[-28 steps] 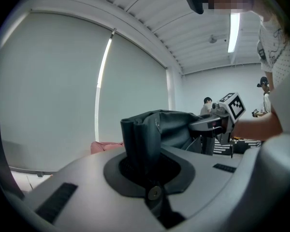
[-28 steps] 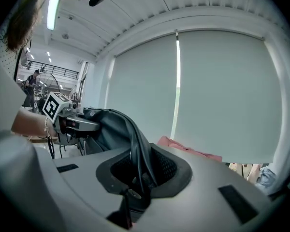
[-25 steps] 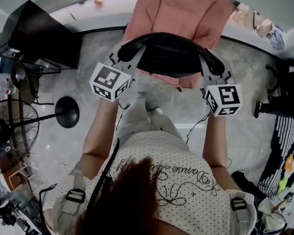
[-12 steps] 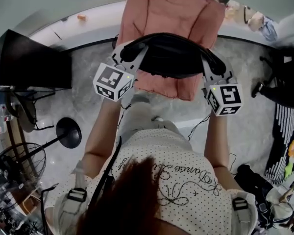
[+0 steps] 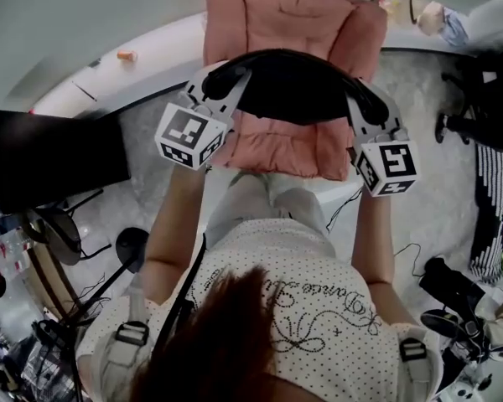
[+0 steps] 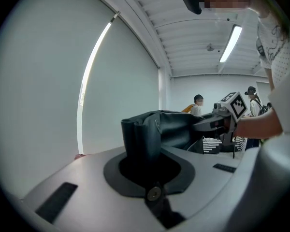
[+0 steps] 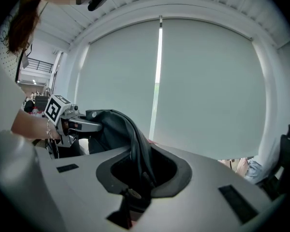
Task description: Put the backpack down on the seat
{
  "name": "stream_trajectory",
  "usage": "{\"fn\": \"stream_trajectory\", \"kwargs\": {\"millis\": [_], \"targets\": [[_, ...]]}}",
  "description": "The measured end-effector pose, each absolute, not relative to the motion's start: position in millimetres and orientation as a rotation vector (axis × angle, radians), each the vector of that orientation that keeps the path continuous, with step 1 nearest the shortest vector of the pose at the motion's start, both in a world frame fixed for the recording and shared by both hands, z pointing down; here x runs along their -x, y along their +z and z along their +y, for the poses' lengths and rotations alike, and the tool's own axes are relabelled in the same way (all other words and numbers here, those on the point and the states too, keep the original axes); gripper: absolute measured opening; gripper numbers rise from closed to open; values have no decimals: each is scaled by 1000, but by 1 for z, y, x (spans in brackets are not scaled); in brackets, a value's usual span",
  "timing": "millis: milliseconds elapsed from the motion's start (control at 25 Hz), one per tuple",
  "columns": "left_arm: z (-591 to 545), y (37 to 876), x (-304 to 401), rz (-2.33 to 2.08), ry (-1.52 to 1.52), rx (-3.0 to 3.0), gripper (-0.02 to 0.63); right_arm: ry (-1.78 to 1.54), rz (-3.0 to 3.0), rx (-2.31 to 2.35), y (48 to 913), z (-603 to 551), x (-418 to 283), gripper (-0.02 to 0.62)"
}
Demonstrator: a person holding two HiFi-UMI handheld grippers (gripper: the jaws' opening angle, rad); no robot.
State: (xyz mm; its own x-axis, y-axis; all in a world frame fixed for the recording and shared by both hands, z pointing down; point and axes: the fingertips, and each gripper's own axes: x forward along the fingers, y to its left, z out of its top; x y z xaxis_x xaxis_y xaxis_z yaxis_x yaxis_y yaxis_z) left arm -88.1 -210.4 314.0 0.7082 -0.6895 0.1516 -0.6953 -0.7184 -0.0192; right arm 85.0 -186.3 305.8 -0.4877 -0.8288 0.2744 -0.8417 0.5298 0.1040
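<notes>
Grey stone floor (image 5: 419, 90), pink quilted fabric seat (image 5: 277, 23); our left gripper (image 5: 225, 80) and right gripper (image 5: 366, 105) both clamp the black soft backpack (image 5: 293, 90) over it.

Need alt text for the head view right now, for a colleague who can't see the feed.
From above, a person holds a black backpack between the left gripper and right gripper, each shut on one end, over a pink cushioned seat. Whether the backpack touches the seat cannot be told.
</notes>
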Motion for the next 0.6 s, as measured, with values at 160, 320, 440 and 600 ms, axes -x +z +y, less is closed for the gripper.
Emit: {"fn": "stream_trajectory", "kwargs": {"millis": [160,320,440,600], "targets": [[-223,332,90,-1118,236,-2832,25,106,-2448,-1392,321,-198,-82,64],[-230,355,83,-1102,275,-2786,25,174,-2439,-1368,344,-208,-89,64],[-237,376,84,-1114,319,-2739,25,235,-2445,-1328,366,-217,-89,64],[-249,408,84,-1151,356,-2670,25,307,-2455,-1256,401,-233,-90,63]]}}
